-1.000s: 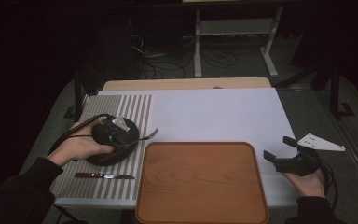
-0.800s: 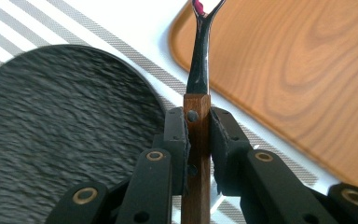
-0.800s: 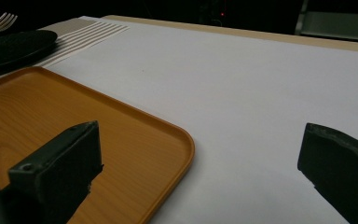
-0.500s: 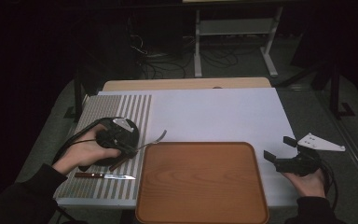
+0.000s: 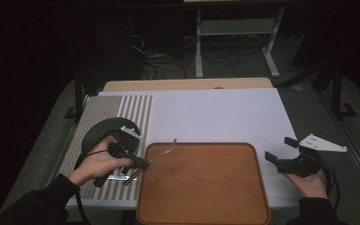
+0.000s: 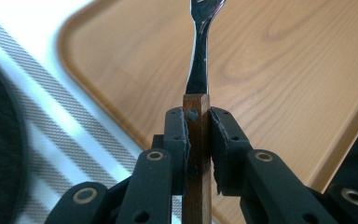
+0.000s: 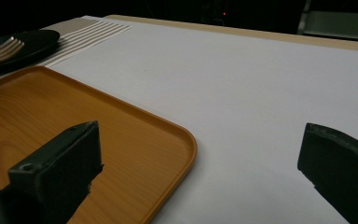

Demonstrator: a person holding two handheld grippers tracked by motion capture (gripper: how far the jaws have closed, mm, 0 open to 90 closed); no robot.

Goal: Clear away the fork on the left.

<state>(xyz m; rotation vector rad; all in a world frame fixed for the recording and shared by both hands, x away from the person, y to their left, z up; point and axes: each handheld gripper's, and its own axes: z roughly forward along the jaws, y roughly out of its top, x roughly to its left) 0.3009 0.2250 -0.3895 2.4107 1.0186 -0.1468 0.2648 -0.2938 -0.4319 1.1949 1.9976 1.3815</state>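
On the left, a dark round plate [image 5: 104, 131] lay on the striped placemat [image 5: 117, 110], and what appeared to be a knife [image 5: 123, 178] was seen on the same mat just beside the person's left hand [image 5: 96, 164]. The left gripper [image 5: 143, 163] was clamped on the wooden handle of a fork [image 5: 166, 149]. In the left gripper view the two jaws were pressed flat against either side of that handle, and the steel neck of the fork [image 6: 200, 70] was pointed out over the wood grain. The fork was carried off the mat, with its tines reached over the near-left corner of the wooden tray [image 5: 206, 187]. Whether the tines were touching the tray could not be told. The tray was bare, so the pick-up was judged done and the setting-down of the fork was judged to be what was left, with the knife and the plate perhaps to be moved after it. On the right, beyond the tray's edge, the right gripper [image 5: 281, 149] was held low over the white sheet [image 5: 215, 112] in the right hand [image 5: 311, 183]. Its jaws were spread wide with nothing between them, as the right gripper view [image 7: 200, 154] confirmed, and no part in the work was yet taken by it
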